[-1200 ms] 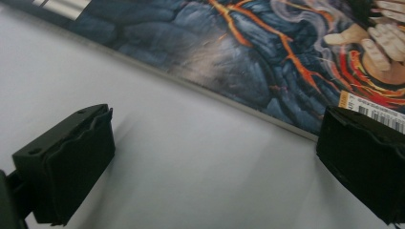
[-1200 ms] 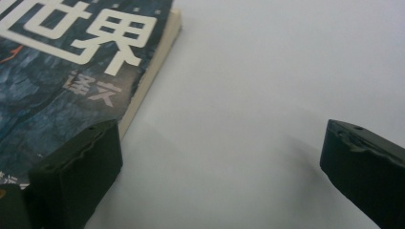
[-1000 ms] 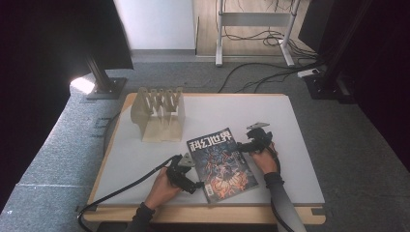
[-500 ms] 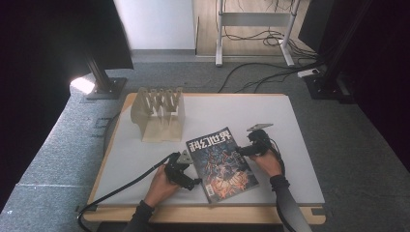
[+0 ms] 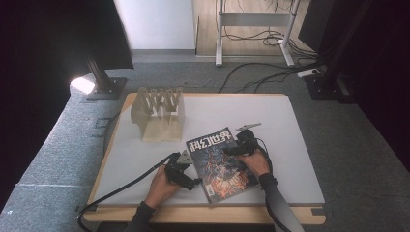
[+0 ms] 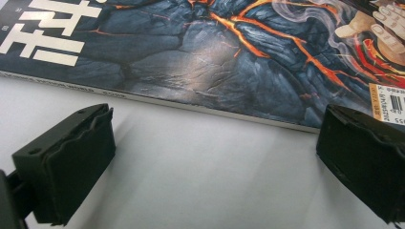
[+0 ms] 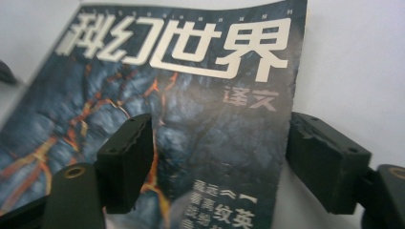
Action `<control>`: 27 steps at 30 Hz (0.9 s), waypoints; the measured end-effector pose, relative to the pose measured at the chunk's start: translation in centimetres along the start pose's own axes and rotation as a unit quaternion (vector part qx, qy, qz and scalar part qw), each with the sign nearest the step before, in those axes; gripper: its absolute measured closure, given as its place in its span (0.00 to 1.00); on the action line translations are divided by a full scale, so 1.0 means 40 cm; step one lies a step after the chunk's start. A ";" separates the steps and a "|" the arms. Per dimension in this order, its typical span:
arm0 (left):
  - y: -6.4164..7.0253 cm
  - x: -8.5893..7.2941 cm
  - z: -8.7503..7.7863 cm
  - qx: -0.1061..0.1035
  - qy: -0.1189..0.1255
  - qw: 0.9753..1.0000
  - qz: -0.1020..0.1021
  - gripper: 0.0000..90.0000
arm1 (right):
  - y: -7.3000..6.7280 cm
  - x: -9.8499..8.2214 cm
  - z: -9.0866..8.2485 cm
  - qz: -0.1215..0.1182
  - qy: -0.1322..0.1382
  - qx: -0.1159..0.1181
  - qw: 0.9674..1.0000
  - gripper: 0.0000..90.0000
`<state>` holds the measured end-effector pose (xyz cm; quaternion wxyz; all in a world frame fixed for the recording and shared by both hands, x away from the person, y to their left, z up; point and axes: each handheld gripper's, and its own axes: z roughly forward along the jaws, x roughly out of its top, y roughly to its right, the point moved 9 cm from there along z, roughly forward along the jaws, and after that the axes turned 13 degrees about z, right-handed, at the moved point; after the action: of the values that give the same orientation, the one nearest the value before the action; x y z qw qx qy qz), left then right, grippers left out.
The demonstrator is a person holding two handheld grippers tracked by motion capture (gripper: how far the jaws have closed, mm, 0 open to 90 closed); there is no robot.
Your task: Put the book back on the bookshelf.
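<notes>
From above we see the magazine (image 5: 220, 164) flat on the worktop (image 5: 290, 125), near the wooden rack (image 5: 158, 114). Closer views show our left gripper (image 6: 215, 143) wide beside its spine; our right gripper (image 7: 217, 162), jaws just closing, straddles its edge.

You have grey carpet (image 5: 58, 159) around the white-topped bench (image 5: 290, 145). At upper left, a bright light patch (image 5: 82, 85) lies beside a black stand (image 5: 104, 79). Cables (image 5: 261, 77) trail beneath a white metal frame (image 5: 254, 19) at top centre.
</notes>
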<state>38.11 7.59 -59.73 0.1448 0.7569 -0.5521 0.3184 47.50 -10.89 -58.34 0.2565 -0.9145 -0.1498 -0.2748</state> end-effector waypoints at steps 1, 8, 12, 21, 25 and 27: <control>0.000 0.000 0.000 0.000 0.000 1.000 0.000 0.00 | 0.002 0.001 -0.002 0.014 0.001 0.004 1.000 0.27; 0.000 0.000 0.000 -0.001 0.000 1.000 0.000 0.00 | 0.004 -0.023 -0.032 0.043 -0.014 0.009 0.999 0.36; 0.000 0.000 0.000 0.000 0.000 1.000 0.000 0.00 | -0.007 -0.036 -0.053 0.044 -0.017 0.031 0.998 0.43; 0.000 0.000 0.000 0.000 0.000 1.000 0.001 0.00 | -0.012 0.006 -0.033 0.004 -0.014 0.007 1.000 0.68; 0.000 0.000 0.000 0.000 0.000 1.000 0.001 0.00 | -0.011 0.012 -0.039 -0.015 -0.005 0.001 1.000 0.84; 0.000 0.000 0.000 0.000 0.000 1.000 0.001 0.00 | -0.027 0.019 -0.058 -0.025 0.003 0.016 1.000 0.88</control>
<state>38.12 7.59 -59.74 0.1445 0.7563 -0.5531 0.3183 46.66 -11.18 -55.81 0.2642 -0.9054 -0.1764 -0.2816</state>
